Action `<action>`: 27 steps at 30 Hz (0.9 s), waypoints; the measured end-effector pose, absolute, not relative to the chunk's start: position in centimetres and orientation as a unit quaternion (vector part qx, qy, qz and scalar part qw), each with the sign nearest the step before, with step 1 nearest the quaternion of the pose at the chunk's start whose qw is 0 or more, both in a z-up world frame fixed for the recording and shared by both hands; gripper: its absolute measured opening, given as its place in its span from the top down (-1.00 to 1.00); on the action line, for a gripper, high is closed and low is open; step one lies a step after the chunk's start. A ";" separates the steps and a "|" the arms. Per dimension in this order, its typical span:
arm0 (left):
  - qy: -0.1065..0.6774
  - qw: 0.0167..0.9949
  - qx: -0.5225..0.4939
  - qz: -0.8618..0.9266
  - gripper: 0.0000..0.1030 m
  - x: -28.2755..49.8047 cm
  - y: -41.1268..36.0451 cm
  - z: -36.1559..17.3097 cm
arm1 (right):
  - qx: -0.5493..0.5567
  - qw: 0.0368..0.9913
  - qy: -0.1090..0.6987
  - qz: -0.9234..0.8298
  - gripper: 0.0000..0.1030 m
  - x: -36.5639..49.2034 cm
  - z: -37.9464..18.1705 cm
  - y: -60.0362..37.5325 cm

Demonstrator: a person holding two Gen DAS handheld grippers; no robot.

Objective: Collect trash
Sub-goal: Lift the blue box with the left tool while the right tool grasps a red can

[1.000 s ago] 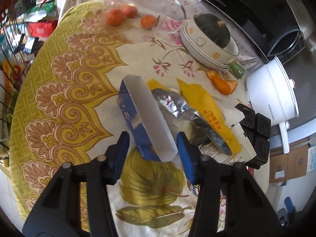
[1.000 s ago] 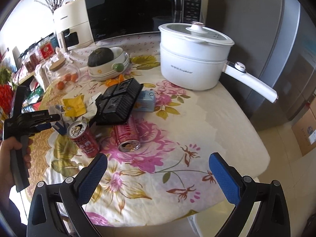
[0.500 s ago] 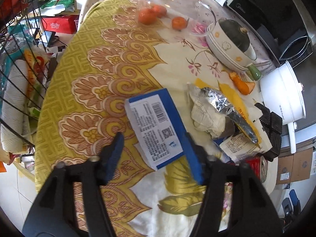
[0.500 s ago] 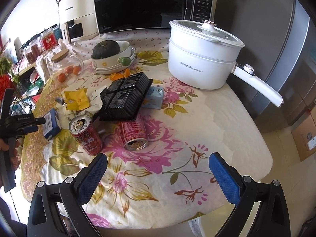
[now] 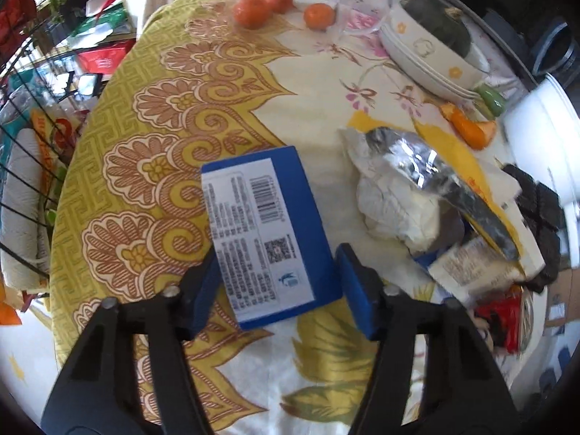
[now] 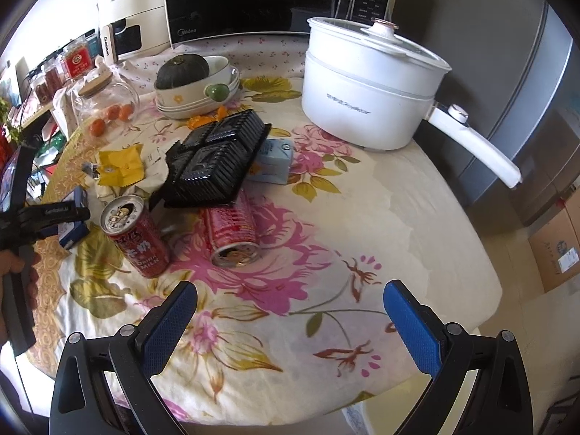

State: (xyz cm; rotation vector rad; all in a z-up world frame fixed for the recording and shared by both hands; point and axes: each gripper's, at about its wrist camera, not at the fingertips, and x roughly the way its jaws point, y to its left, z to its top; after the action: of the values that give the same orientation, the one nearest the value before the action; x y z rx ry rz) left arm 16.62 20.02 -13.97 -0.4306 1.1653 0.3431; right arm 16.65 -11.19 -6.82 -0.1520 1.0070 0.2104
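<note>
Little looks collected: around the black tray (image 6: 214, 165) lie a fallen can (image 6: 232, 230), an upright can (image 6: 136, 235), wrappers (image 5: 427, 177), and a blue box (image 5: 268, 232) farthest left. The left gripper (image 5: 277, 282) is closing around that box, not yet clamping; the right gripper (image 6: 290, 320) gapes empty.

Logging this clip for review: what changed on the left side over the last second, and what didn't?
The blue carton, on edge between the left claw's pads a second ago, has tipped over and now lies flat, label up, on the tablecloth. The jaws are closing again around it, with the right-hand pad still clear. The right claw stays open and empty; both red cans and the black tray are unmoved.
</note>
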 end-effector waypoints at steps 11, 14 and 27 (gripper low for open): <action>0.547 0.815 -0.173 0.077 0.43 12.8 20.6 -11.6 | -0.029 0.852 0.494 0.172 -1.00 17.6 -7.3 -3.6; 0.550 0.818 -0.158 0.059 0.57 11.8 20.3 -11.1 | -0.013 0.850 0.494 0.183 -0.99 18.0 -7.7 -1.8; 0.546 0.821 -0.148 0.081 -0.51 11.5 20.6 -11.3 | 0.040 0.845 0.499 0.189 -0.34 19.8 -10.1 0.7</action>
State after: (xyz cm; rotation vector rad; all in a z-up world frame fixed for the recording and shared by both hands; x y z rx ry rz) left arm 11.50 20.55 -11.28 -0.3141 1.1622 0.1724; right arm 19.78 0.72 -10.10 0.0836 1.0542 0.3988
